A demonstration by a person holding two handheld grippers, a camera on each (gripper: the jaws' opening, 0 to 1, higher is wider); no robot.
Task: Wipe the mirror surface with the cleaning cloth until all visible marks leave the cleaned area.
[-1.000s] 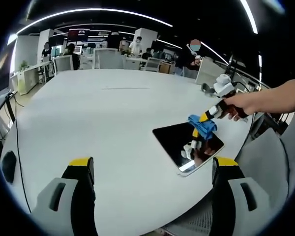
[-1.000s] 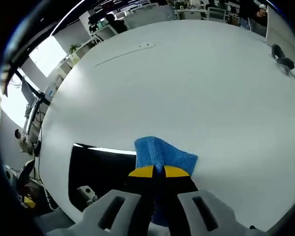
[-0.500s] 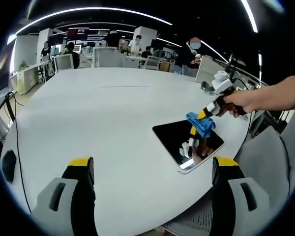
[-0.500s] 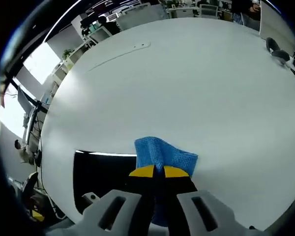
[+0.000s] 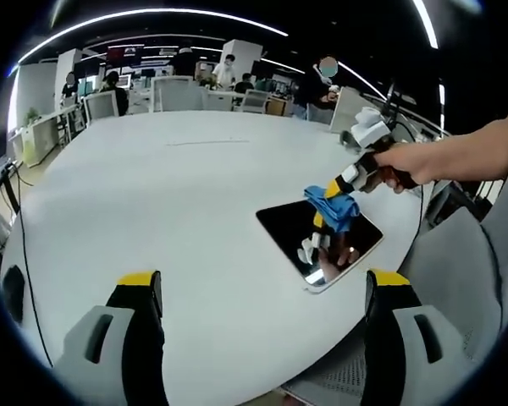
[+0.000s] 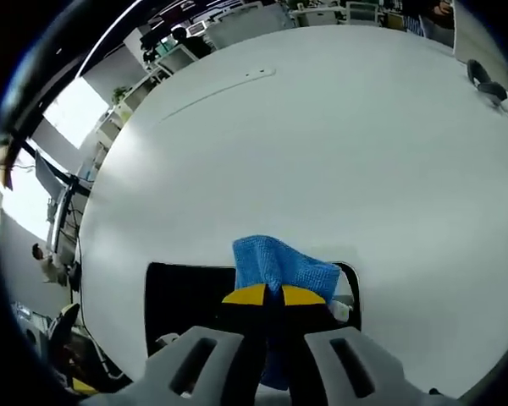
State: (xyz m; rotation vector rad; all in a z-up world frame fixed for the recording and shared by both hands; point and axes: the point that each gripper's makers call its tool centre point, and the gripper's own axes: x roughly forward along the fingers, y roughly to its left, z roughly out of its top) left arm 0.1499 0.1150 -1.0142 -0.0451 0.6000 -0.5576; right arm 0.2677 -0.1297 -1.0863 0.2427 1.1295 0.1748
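Cloth on the mirror at the bench's edge

The right hand-held gripper [image 6: 266, 295] pinches the blue cleaning cloth [image 6: 284, 264] against the dark mirror [image 5: 289, 227], which lies flat near the white bench [image 5: 169, 194] edge. The left hand-held gripper [image 5: 262, 292] hangs spread wide, holding nothing.

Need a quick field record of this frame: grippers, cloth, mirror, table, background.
right gripper: shut on the blue cloth, held by a hand
left gripper: open, holding nothing, low over the near table edge
cloth position: over the far part of the mirror; contact cannot be confirmed
mirror: dark rectangle with a light rim, flat on the table near its edge, reflecting the gripper
marks on mirror: too small to tell
table: large, round, white
background: office desks, chairs, several people
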